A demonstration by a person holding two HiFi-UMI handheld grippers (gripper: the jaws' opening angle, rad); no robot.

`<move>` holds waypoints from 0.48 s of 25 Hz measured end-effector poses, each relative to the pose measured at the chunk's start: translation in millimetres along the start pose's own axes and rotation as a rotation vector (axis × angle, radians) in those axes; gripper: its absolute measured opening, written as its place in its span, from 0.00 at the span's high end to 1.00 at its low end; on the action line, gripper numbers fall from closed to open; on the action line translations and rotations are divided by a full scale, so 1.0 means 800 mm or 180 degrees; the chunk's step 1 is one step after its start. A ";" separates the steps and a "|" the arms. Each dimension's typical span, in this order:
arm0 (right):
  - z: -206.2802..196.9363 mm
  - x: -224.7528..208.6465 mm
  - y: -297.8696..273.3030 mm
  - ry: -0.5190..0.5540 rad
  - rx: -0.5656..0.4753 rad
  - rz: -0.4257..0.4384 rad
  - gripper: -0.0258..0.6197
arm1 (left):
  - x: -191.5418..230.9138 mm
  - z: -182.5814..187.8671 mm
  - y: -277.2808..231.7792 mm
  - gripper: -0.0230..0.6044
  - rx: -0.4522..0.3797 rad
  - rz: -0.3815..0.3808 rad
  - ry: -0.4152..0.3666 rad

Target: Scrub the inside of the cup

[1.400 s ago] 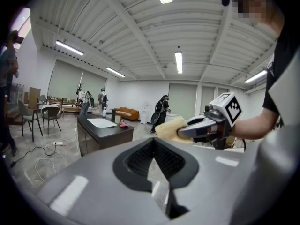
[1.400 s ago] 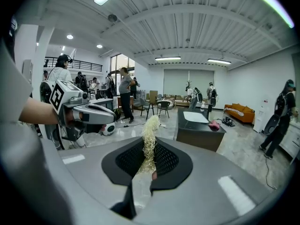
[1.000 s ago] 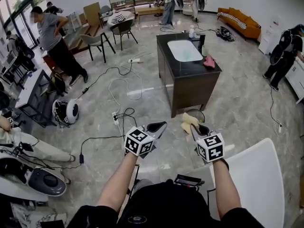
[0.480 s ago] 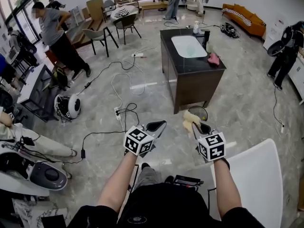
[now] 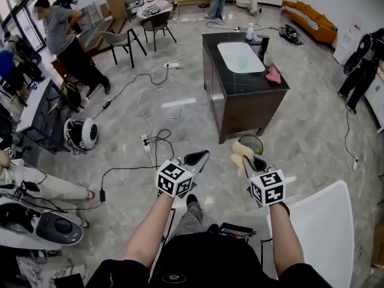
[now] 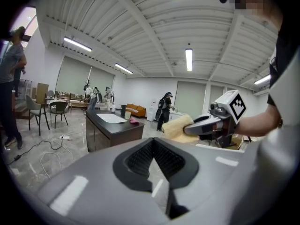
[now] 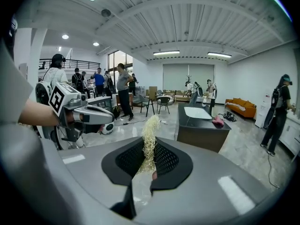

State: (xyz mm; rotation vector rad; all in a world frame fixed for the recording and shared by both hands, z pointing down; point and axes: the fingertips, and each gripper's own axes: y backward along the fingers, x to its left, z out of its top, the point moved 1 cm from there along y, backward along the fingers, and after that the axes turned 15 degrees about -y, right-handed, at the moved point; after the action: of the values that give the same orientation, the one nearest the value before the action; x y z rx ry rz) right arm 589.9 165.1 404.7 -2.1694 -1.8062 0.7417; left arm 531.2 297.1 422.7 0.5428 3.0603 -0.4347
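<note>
My right gripper [image 5: 246,159] is shut on a pale yellow fibrous scrubber [image 5: 240,152], which sticks up between its jaws in the right gripper view [image 7: 150,130]. My left gripper [image 5: 203,156] is shut with nothing in it; its jaws meet in the left gripper view [image 6: 154,146]. Both are held side by side at waist height over the floor. A small pale cup [image 5: 267,59] stands on the dark counter [image 5: 240,92] ahead, beside the white sink [image 5: 240,57]. From the left gripper view I see the right gripper [image 6: 201,125] with the scrubber [image 6: 176,127].
A pink cloth [image 5: 273,75], a bottle [image 5: 249,33] and a black tap [image 5: 261,44] are on the counter. A round bin [image 5: 249,143] stands at its near end. Cables [image 5: 153,143] lie on the floor at left. A white chair [image 5: 318,227] is at my right. Several people stand around the room.
The counter has drawn a little nearer in the head view. Both grippers keep their places and stay shut, the right one still holding the scrubber.
</note>
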 end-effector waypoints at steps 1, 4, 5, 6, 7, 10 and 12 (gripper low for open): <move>0.006 -0.001 -0.008 0.0001 0.0005 -0.0006 0.89 | 0.009 0.001 -0.004 0.96 -0.0004 -0.0010 0.0008; 0.024 -0.003 -0.036 -0.0004 0.0023 -0.0032 0.89 | 0.037 0.000 -0.014 0.96 0.0017 -0.0049 0.0004; 0.030 -0.002 -0.046 -0.0002 0.0034 -0.0033 0.89 | 0.047 -0.002 -0.016 0.96 0.0034 -0.0060 0.0003; 0.036 -0.002 -0.057 0.0004 0.0047 -0.0031 0.89 | 0.058 -0.003 -0.019 0.96 0.0046 -0.0069 0.0006; 0.043 -0.001 -0.068 0.0014 0.0057 -0.0029 0.89 | 0.070 -0.004 -0.022 0.96 0.0050 -0.0073 0.0013; 0.065 0.001 -0.103 0.0034 0.0060 -0.0046 0.89 | 0.111 -0.003 -0.029 0.96 0.0041 -0.0071 0.0028; 0.079 0.005 -0.125 0.0021 0.0043 -0.0060 0.89 | 0.137 -0.003 -0.030 0.96 0.0041 -0.0079 0.0017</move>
State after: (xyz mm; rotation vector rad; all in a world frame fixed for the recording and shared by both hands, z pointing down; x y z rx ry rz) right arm 472.7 181.8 397.4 -2.1409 -1.8105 0.7397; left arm 420.2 313.3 425.8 0.5077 3.0748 -0.4548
